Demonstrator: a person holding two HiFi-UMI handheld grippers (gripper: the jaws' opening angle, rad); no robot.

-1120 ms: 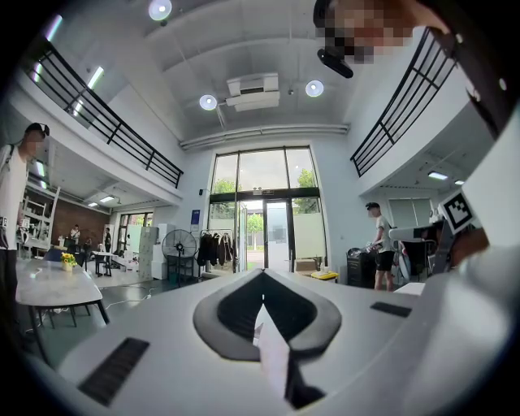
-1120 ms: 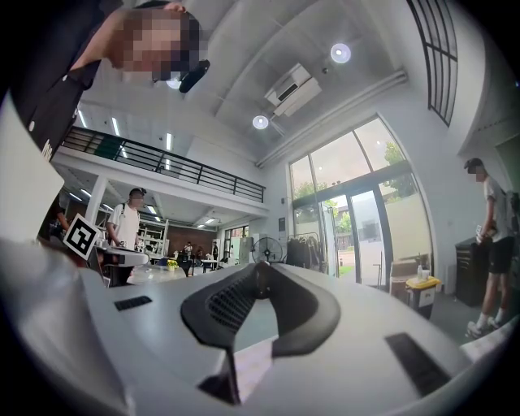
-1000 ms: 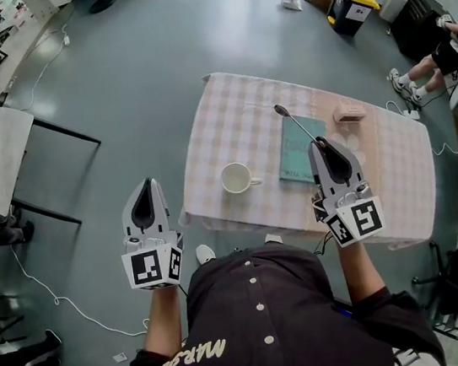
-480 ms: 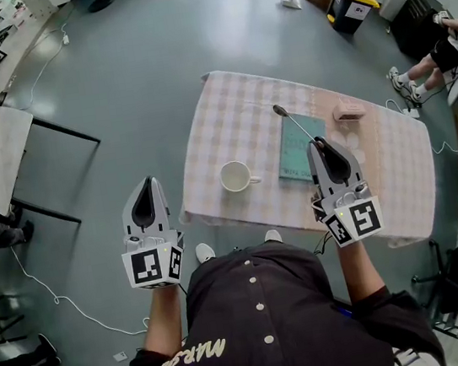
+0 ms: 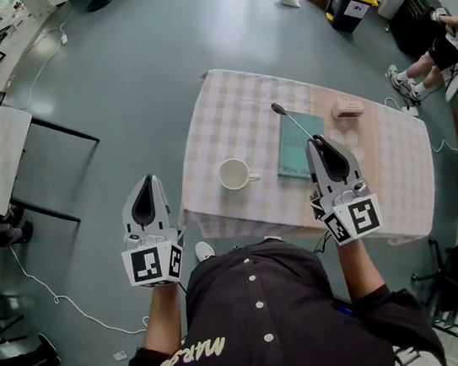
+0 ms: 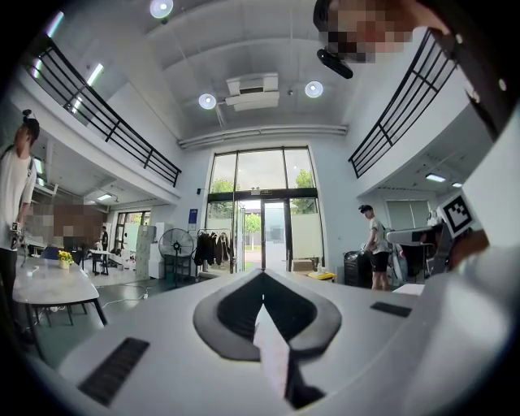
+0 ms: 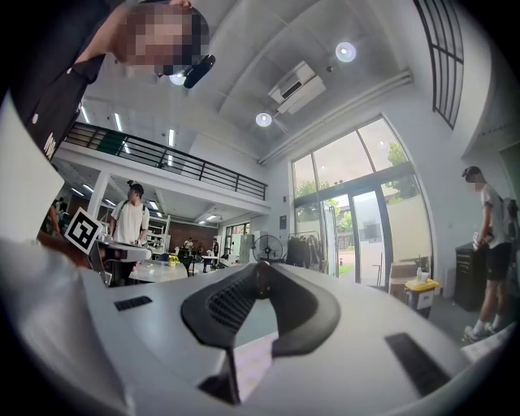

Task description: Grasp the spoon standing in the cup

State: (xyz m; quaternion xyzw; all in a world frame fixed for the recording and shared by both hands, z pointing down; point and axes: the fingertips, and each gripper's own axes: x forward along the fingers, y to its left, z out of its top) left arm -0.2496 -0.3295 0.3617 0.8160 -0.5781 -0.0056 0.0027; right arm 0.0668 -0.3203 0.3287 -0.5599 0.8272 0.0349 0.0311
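Nearest in the head view: the person's dark shirt, with both grippers being held out level ahead of it.

The left gripper point(image 5: 146, 183) is hovering off the near left corner of the surface, over bare floor. In the left gripper view its jaw tips are meeting, with nothing between them.

The right gripper point(image 5: 317, 140) is reaching over the near edge of the surface point(image 5: 228, 118), which is wearing a check cloth. Its jaws are sitting almost closed, and a thin dark sliver is showing between the tips in the right gripper view. In the head view the spoon point(image 5: 295, 124) is running straight out from those tips, bowl end farthest from the person, over a teal book point(image 5: 293, 166). Reading: the gripper is pinching the handle's end. Cannot tell whether the spoon is also touching the book.

The cup point(image 5: 234, 174) is standing upright left of the book, empty, so the spoon is already out of it.

Handling, as a judgement: the spoon is looking thin, stiff, light and slick. An end pinch is leaving a long lever ahead of the pads, so the bowl may be inclined to droop or swivel. Taking hold farther along the handle's flat would be steadier.

Farther off, a small pink object point(image 5: 348, 111) is lying beyond the book, apart from the spoon.
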